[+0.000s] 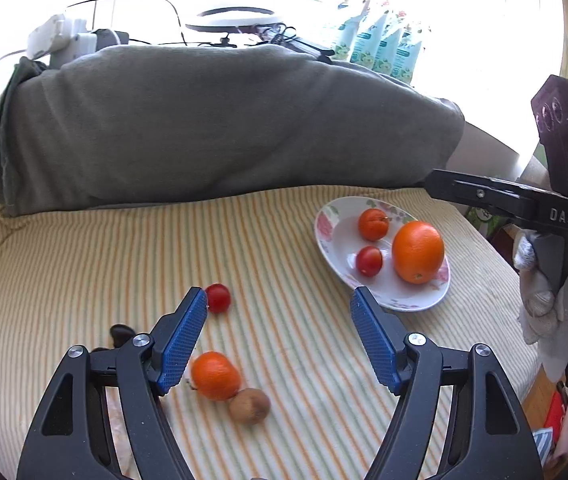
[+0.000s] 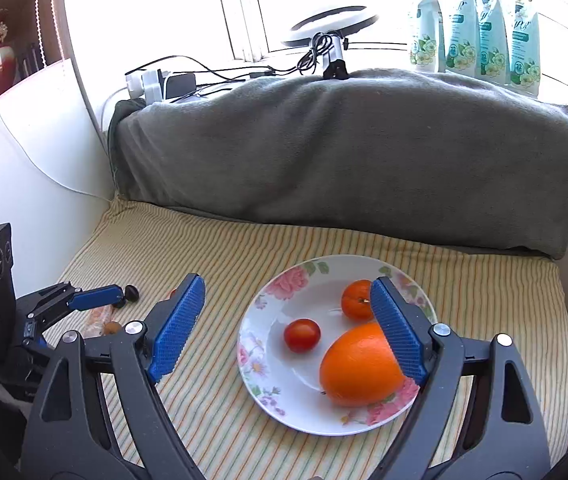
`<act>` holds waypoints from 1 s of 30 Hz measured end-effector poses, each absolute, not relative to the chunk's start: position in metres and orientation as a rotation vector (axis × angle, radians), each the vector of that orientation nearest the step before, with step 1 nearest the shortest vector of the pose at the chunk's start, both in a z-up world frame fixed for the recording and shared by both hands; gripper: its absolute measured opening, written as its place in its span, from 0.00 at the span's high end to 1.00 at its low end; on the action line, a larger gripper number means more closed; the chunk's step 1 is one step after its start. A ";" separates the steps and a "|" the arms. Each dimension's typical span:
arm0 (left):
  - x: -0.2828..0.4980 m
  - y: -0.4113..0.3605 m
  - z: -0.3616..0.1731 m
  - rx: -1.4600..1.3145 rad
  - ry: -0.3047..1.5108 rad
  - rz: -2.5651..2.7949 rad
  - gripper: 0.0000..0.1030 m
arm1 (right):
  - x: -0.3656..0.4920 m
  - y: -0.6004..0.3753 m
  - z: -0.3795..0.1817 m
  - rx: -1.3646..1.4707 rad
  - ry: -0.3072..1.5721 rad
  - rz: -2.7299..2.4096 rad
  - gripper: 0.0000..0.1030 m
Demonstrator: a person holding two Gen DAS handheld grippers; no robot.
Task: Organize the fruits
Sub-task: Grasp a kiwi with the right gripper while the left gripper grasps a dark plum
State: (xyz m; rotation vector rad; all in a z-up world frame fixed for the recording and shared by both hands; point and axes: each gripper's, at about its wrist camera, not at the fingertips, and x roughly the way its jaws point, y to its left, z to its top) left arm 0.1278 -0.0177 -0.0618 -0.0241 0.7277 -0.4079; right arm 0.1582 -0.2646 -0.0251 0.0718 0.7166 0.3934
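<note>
A floral white plate (image 1: 336, 240) (image 2: 267, 392) on the striped cloth holds a big orange (image 1: 418, 252) (image 2: 360, 366), a small tangerine (image 1: 372, 224) (image 2: 355, 300) and a red tomato (image 1: 369, 261) (image 2: 302, 335). Loose on the cloth lie a red tomato (image 1: 218, 298), a tangerine (image 1: 215, 376), a brown kiwi (image 1: 249, 406) and a dark fruit (image 1: 120, 334). My left gripper (image 1: 279, 304) is open above the loose fruits, empty. My right gripper (image 2: 288, 292) is open above the plate, empty; it also shows in the left wrist view (image 1: 484, 196).
A grey blanket roll (image 1: 223, 120) (image 2: 356, 152) lies along the back of the striped cloth (image 1: 83, 280). Behind it are cables, a ring light (image 2: 332, 20) and several detergent pouches (image 2: 476, 24). A white wall (image 2: 23, 160) bounds the left side.
</note>
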 end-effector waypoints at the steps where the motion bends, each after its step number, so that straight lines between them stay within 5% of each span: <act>1: 0.129 -0.010 -0.062 -0.025 0.729 -0.392 0.28 | 0.155 -0.260 -0.025 0.070 0.715 0.408 0.16; 14: 0.144 0.067 -0.081 -0.099 0.791 -0.273 0.31 | 0.130 -0.199 -0.035 -0.005 0.732 0.556 0.16; 30: 0.165 0.056 -0.113 0.018 0.903 -0.295 0.59 | 0.116 -0.151 -0.076 -0.086 0.820 0.648 0.16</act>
